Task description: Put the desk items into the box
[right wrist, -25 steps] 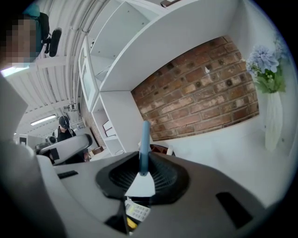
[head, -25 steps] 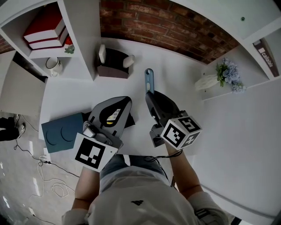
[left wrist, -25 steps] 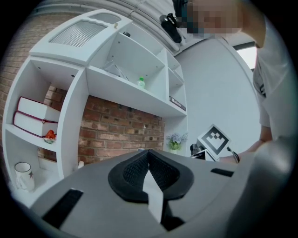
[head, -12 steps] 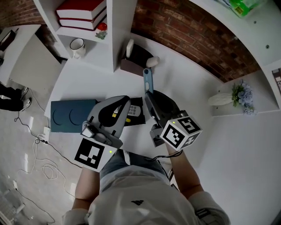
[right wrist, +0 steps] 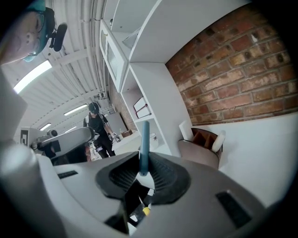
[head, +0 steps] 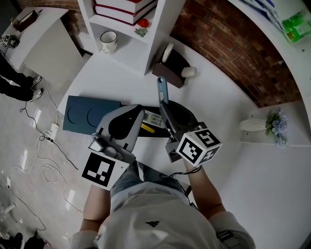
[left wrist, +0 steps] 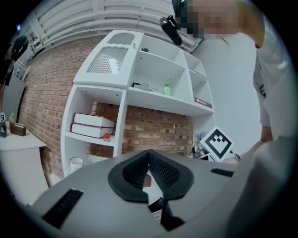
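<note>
My right gripper (head: 165,104) is shut on a flat blue tool (head: 162,90) that sticks out beyond its tips toward the brick wall. In the right gripper view the blue tool (right wrist: 144,144) stands up between the ribbed pads (right wrist: 160,173). My left gripper (head: 138,112) hovers beside it with its jaws together and nothing between them; its pads (left wrist: 160,168) meet at the tip. Under both grippers lies a black box-like thing (head: 181,110) with a calculator (head: 154,119) and a yellow pen (head: 147,128). A dark blue flat lid (head: 87,114) lies to its left.
A brown desk organiser (head: 173,68) with white items stands by the brick wall. A white mug (head: 108,40) and red books (head: 127,7) sit in the shelf unit. A vase of flowers (head: 270,124) is at the right. Cables (head: 46,172) trail on the floor at left.
Both grippers have swung left across the desk, the right one keeping the blue tool. The dark blue lid, calculator and yellow pen now lie closer under the grippers.
</note>
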{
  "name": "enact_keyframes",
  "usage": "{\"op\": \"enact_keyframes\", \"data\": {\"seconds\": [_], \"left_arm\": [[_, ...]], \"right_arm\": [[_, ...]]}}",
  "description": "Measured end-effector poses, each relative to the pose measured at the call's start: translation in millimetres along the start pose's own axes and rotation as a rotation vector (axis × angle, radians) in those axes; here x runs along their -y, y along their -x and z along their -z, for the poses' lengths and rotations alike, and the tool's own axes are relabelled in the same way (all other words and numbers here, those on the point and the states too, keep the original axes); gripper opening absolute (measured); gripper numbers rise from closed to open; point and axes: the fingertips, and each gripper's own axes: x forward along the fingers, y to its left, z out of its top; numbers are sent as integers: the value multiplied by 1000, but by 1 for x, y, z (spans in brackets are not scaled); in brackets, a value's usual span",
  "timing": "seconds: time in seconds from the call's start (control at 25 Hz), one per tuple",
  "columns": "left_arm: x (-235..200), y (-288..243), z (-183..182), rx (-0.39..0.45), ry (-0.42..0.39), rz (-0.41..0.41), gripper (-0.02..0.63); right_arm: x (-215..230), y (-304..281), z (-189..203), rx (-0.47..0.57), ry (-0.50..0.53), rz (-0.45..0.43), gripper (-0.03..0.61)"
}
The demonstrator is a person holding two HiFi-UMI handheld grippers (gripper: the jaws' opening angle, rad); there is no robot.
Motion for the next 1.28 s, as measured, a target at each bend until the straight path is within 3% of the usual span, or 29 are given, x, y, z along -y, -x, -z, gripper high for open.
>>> {"op": "enact_keyframes", "data": {"seconds": [0.64, 1.28], "left_arm": [[-14, 17, 11, -4, 22, -47, 12], [-25, 29, 22, -14, 47, -75, 12]], "right_arm": [[2, -15, 93, -237, 16, -2, 77], [7, -23, 153, -454, 71, -5, 78]]}}
